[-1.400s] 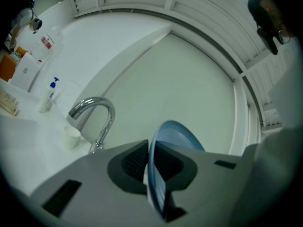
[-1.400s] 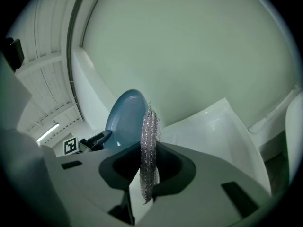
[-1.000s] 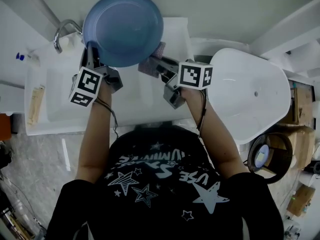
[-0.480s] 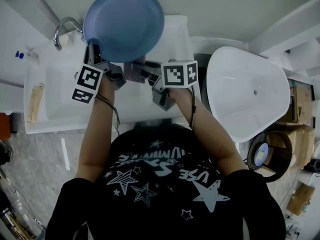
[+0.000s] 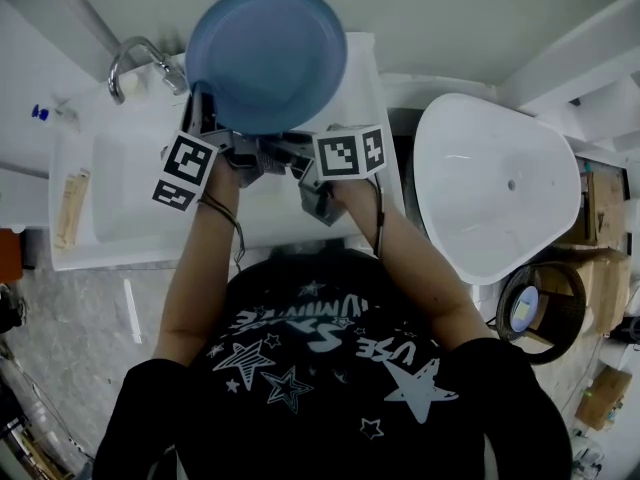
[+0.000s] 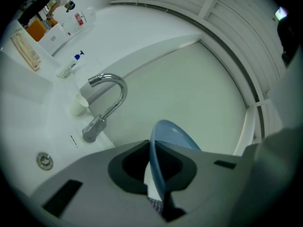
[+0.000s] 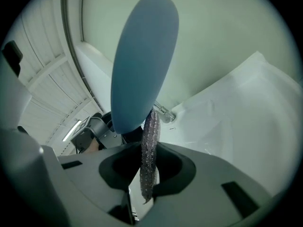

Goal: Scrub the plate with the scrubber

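Head view: a round blue plate (image 5: 265,56) stands on edge above a white rectangular sink (image 5: 105,206), with both grippers at its lower rim.
Left gripper view: the left gripper (image 6: 158,188) has its jaws pinched tight on the plate's lower rim, and the plate is seen edge-on between them.
Right gripper view: the right gripper (image 7: 147,174) has its jaws clamped on a thin glittery purple-grey scrubber pad (image 7: 150,141). The pad is held edge-on and its upper end meets the plate's lower edge.
Markers: each gripper carries a cube with black-and-white square patterns and no letters.
Shirt print: a black T-shirt (image 5: 330,368) bears white stars and white lettering seen upside down. "USE" can be made out; the rest I cannot read.
Bottles: a small white bottle with a blue cap (image 6: 78,58) and a bottle with a red label (image 6: 80,19) stand on the bench behind the sink, their print too small to read.
Cup: a white cup (image 6: 77,107) sits just beside the curved chrome tap (image 6: 106,100), its inside hidden.
Bin: a dark round bin (image 5: 535,313) on the floor holds something pale.
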A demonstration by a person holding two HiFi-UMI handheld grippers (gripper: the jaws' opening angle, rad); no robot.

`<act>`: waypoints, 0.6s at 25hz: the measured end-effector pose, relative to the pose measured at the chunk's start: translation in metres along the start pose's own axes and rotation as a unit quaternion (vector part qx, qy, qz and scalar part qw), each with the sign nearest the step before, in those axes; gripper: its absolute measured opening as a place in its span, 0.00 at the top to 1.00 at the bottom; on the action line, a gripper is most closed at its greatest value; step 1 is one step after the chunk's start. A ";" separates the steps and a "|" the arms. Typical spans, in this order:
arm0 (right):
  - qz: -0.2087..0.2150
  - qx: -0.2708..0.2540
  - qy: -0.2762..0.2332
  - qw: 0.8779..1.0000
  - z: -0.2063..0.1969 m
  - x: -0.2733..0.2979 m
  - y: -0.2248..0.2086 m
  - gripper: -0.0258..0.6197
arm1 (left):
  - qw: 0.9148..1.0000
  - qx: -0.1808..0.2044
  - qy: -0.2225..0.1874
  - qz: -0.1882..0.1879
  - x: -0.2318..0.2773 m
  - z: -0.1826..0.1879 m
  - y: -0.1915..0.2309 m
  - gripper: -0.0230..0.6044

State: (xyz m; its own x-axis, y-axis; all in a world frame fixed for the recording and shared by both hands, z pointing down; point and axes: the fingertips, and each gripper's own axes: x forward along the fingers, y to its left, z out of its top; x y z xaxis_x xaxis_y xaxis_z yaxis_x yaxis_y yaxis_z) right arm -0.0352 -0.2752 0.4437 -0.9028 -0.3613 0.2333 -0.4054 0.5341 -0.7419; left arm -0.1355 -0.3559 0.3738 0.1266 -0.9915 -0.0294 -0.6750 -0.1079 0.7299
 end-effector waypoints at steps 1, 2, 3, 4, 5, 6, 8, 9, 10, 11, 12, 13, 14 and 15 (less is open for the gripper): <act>-0.003 0.003 -0.003 1.000 0.000 -0.003 -0.003 0.83 | 1.000 -0.002 0.000 0.001 0.000 0.001 0.002 0.92; -0.007 0.005 -0.005 1.000 -0.001 -0.006 -0.006 0.83 | 1.000 -0.003 -0.001 0.003 0.000 0.004 0.004 0.92; -0.013 0.005 -0.007 1.000 -0.001 -0.010 -0.010 0.83 | 1.000 -0.003 -0.002 0.005 0.000 0.006 0.007 0.92; -0.022 0.002 -0.008 1.000 -0.002 -0.015 -0.015 0.83 | 1.000 -0.002 0.000 0.008 -0.001 0.008 0.011 0.92; -0.032 -0.004 -0.008 0.999 -0.002 -0.021 -0.021 0.83 | 1.000 -0.001 0.003 0.011 -0.001 0.010 0.016 0.92; -0.043 -0.011 -0.010 0.999 -0.002 -0.027 -0.027 0.83 | 1.000 0.000 0.009 0.015 -0.001 0.010 0.022 0.92; -0.060 -0.015 -0.021 0.998 0.003 -0.041 -0.040 0.83 | 0.999 -0.004 0.025 0.023 -0.002 0.008 0.033 0.92; -0.068 -0.011 -0.030 0.997 0.006 -0.050 -0.046 0.83 | 0.999 -0.007 0.034 0.027 -0.003 0.004 0.039 0.92; -0.078 -0.005 -0.040 0.996 0.009 -0.060 -0.053 0.83 | 0.999 -0.010 0.043 0.031 -0.004 0.000 0.045 0.92; -0.091 -0.001 -0.050 0.995 0.011 -0.070 -0.061 0.83 | 0.998 -0.011 0.053 0.035 -0.005 -0.006 0.050 0.92; -0.107 0.001 -0.058 0.993 0.014 -0.080 -0.069 0.83 | 0.997 -0.009 0.062 0.038 -0.006 -0.011 0.054 0.92; -0.124 0.000 -0.065 0.990 0.016 -0.091 -0.078 0.83 | 0.997 -0.005 0.072 0.041 -0.008 -0.017 0.059 0.92; -0.142 -0.003 -0.073 0.987 0.019 -0.102 -0.085 0.83 | 0.996 -0.001 0.083 0.044 -0.010 -0.023 0.063 0.92; -0.159 -0.008 -0.081 0.984 0.022 -0.114 -0.091 0.83 | 0.994 0.004 0.093 0.048 -0.013 -0.029 0.066 0.92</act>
State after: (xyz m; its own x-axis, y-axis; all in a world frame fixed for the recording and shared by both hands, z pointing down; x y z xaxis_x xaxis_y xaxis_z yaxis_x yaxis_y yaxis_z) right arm 0.1076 -0.2998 0.4709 -0.6958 -0.6289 0.3469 -0.6667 0.3857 -0.6378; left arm -0.1607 -0.3485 0.4427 0.1941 -0.9665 0.1677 -0.6954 -0.0150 0.7184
